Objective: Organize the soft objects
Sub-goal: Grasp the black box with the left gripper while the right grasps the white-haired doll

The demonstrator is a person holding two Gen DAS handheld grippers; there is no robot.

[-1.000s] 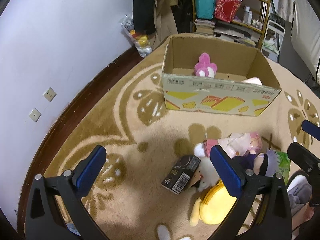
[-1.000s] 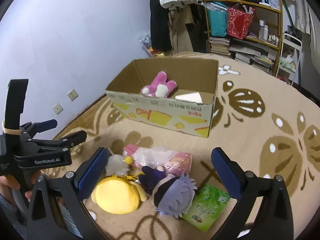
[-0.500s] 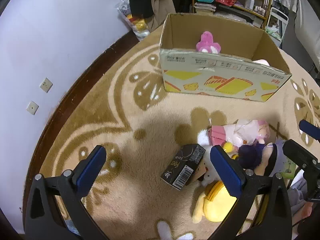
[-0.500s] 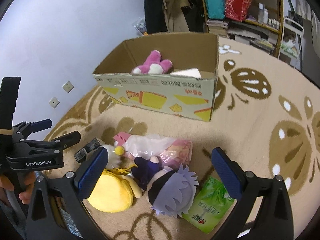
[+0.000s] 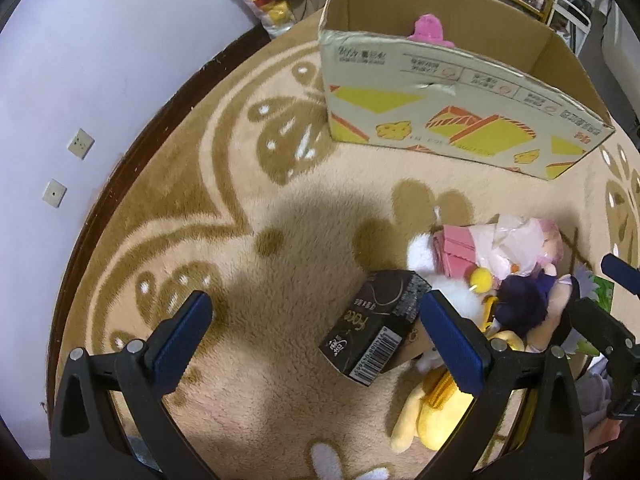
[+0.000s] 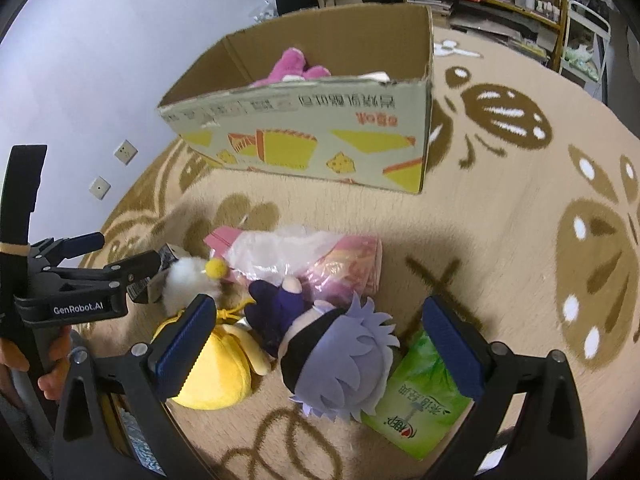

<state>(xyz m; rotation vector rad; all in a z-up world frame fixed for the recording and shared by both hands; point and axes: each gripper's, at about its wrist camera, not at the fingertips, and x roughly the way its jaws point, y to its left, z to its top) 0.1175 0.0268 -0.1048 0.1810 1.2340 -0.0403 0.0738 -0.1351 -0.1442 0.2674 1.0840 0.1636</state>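
Left gripper: jaws spread wide, nothing between the blue pads, low centre of its own frame above the carpet. It also shows at the left edge of the right wrist view, held by a hand.

Right gripper: jaws likewise spread, empty, lower centre of its frame, bracketing the toy pile from above without touching it.

Pile, centre to lower centre of the right view:
- purple-haired doll, head between the pads, dark body pointing to upper left.
- yellow plush at lower left, just beside the doll, partly behind the left pad.
- white fluffy toy with a yellow pompom, left of centre.
- pink packaged doll in clear wrap, just above the purple-haired doll.
- green packet, lower right, touching the doll's head.
- black box with barcode, lower centre of the left view, lying against the white toy.

Cardboard box: upper centre, open top, well apart from the pile. Magenta plush inside, near the far wall.
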